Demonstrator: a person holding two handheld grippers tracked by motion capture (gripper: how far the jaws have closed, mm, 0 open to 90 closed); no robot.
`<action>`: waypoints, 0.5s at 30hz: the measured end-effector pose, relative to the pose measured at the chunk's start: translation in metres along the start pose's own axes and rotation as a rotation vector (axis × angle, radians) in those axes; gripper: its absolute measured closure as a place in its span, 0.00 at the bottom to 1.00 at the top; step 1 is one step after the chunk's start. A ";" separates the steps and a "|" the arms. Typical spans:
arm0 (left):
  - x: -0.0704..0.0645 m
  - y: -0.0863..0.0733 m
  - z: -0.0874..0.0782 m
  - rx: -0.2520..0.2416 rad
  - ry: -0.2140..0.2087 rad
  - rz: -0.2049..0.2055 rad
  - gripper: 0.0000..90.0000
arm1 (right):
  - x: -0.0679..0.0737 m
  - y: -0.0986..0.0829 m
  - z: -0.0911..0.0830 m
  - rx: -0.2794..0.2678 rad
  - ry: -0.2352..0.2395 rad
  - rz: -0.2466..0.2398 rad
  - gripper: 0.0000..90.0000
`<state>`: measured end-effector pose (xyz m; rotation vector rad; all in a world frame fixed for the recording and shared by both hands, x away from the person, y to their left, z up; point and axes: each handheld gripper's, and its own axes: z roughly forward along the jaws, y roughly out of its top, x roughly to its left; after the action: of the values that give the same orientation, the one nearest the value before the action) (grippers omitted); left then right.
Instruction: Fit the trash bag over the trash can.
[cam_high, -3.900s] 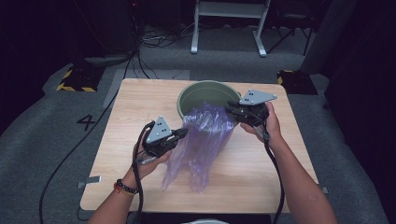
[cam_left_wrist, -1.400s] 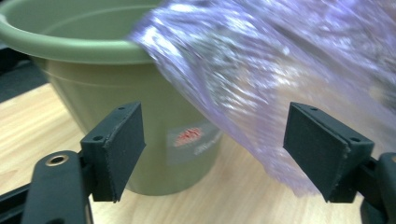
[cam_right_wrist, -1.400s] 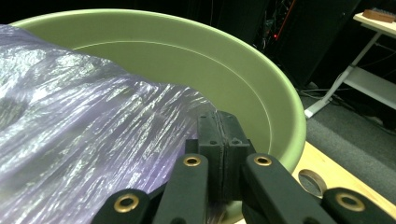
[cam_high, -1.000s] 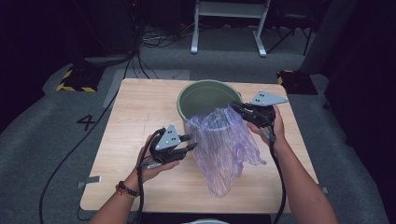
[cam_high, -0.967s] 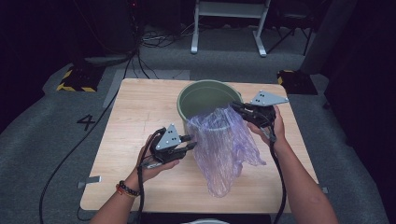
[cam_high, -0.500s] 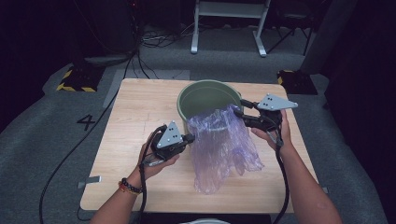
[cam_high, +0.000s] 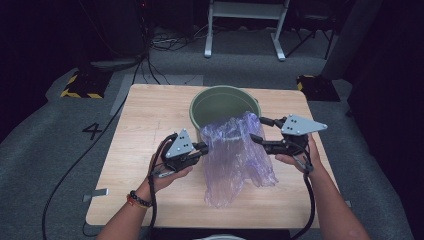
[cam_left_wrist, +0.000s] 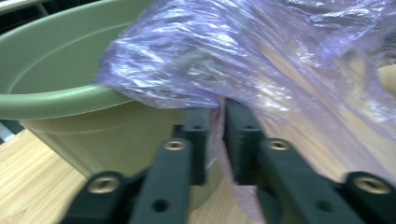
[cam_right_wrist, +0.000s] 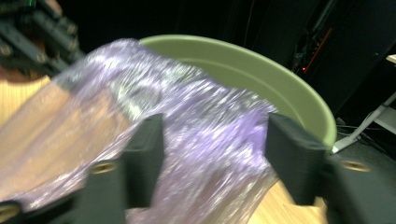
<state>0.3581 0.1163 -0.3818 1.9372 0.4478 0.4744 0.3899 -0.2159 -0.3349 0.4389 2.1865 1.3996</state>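
above, the left gripper (cam_high: 202, 148) has its jaws nearly closed, pinching the purple plastic bag (cam_high: 239, 160) at its near edge beside the green bucket (cam_high: 220, 104). the right gripper (cam_high: 257, 131) stands wide open, the bag's film bunched between its jaws. both hands sit low over the table (cam_high: 145, 125). the bag's mouth drapes onto the bucket rim; its lower end lies on the table.

A wooden table (cam_high: 150, 120) fills the centre of the frame on grey carpet (cam_high: 45, 150). A white metal stand (cam_high: 245, 20) sits at the top centre.
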 end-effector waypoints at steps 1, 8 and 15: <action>0.000 0.000 -0.001 -0.006 -0.001 -0.003 0.79 | 0.001 -0.001 0.001 0.008 0.000 -0.020 0.54; -0.005 0.002 -0.005 -0.035 -0.008 -0.017 0.42 | 0.002 -0.004 0.007 0.026 0.005 -0.054 0.87; -0.006 0.007 -0.009 -0.082 0.019 -0.012 0.37 | 0.003 0.001 0.008 0.014 0.018 -0.064 1.00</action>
<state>0.3491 0.1172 -0.3727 1.8521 0.4454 0.4957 0.3920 -0.2083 -0.3377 0.3592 2.2056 1.3601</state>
